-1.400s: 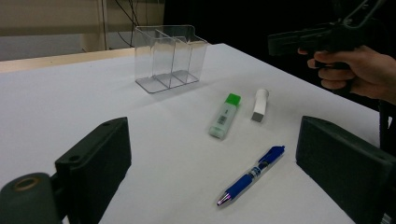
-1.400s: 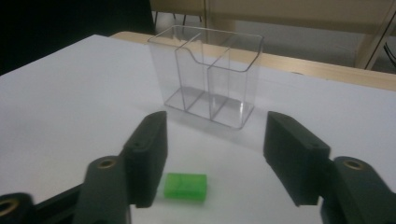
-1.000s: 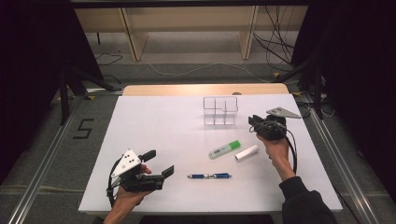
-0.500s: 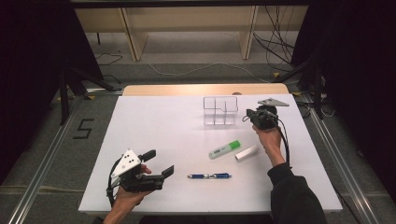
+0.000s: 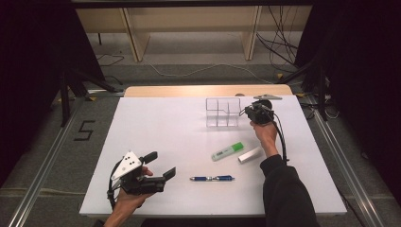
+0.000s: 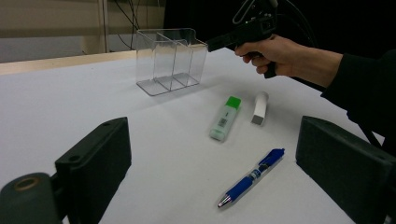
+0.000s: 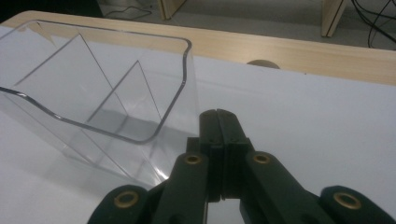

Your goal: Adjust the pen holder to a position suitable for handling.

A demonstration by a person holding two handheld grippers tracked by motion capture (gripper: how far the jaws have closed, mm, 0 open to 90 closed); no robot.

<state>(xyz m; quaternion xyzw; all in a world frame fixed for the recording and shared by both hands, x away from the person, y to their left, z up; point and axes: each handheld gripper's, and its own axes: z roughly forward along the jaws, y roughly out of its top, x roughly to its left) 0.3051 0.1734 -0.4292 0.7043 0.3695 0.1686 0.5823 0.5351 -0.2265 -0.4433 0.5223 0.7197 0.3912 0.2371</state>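
Your right gripper (image 7: pixel 218 114) has just closed its jaws on nothing and moved up beside the clear box (image 5: pixel 223 112) on the surface (image 5: pixel 161 127), so maybe you push it next.

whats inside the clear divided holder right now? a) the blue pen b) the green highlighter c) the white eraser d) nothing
d: the clear holder has bare compartments, while the blue pen, green highlighter and white eraser all lie flat on the table.
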